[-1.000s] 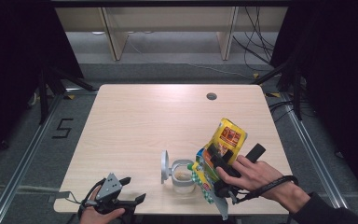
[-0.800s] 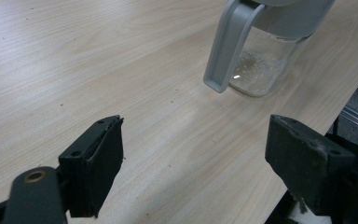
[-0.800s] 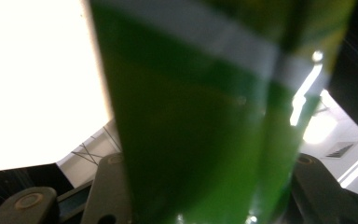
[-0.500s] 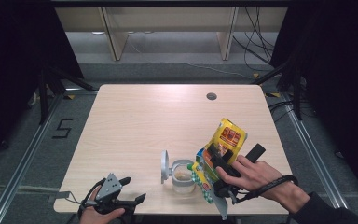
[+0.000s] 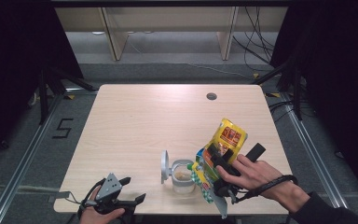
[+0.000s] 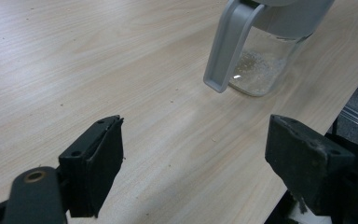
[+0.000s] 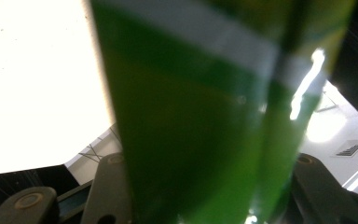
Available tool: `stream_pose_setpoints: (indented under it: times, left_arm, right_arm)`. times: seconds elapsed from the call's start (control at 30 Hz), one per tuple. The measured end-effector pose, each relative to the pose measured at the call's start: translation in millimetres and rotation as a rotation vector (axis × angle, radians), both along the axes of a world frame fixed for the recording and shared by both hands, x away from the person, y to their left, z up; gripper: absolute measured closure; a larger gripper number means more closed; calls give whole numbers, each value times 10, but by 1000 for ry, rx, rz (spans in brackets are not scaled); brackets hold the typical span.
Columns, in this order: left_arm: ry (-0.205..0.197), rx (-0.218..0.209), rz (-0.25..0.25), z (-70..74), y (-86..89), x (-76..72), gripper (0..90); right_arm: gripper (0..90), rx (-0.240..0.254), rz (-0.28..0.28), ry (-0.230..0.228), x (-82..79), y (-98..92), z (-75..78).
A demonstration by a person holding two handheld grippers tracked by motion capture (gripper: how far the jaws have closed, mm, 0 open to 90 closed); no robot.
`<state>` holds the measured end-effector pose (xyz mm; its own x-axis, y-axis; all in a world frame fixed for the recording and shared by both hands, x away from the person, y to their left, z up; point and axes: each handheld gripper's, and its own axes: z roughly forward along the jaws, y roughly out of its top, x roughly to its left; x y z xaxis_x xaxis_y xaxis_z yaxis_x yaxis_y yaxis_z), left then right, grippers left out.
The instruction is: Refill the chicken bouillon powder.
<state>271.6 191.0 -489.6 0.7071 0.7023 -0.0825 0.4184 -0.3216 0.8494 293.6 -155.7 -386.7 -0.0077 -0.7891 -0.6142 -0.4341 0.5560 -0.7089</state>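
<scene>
Pouch (image 5: 224, 142) clamped in right gripper (image 5: 219, 161), tilted over jar (image 5: 182, 175), print blurred, left gripper (image 5: 127, 201) spread apart.

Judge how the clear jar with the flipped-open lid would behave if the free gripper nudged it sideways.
The jar looks light: little inside it, so it would probably slide on the smooth table. Its raised lid adds weight to one side, so it might tip that way. It's probably rigid.

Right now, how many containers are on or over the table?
2: a clear jar with its lid flipped open near the front edge, and a yellow-green pouch tilted beside it, held in the right tongs.
</scene>
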Motion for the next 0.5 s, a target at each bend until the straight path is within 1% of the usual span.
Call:
stream_pose_setpoints:
  times: [0.03,0.07,0.1,0.17,0.2,0.23,0.27,0.33,0.37,0.4,0.5]
  left_arm:
    - [1,-3,2,-1,-2,0,188]
    - [0,9,-5,3,6,2,188]
    - [0,5,-3,2,4,1,188]
    - [1,6,-3,2,5,2,188]
    - [-1,7,-4,3,6,2,188]
    - [-2,7,-4,4,6,1,188]
    - [0,-12,4,-1,-8,-4,188]
    - [0,5,-2,3,4,1,188]
    - [0,7,-4,2,6,2,188]
    - [0,6,-3,1,5,2,188]
    - [0,6,-4,3,6,2,188]
  right_arm:
    - [552,3,-3,5,-1,0,7]
    - [552,7,-7,10,-2,-2,9]
    - [552,8,-6,7,-4,-2,5]
    - [552,-4,2,9,-2,11,10]
    - [552,0,1,19,1,9,8]
    - [552,8,-1,15,0,7,0]
    - [552,9,-1,11,0,8,0]
    - [552,0,-1,19,3,15,4]
    - [552,0,-4,28,8,16,2]
    - [552,1,-4,22,6,17,3]
    - [552,-3,-5,24,11,19,6]
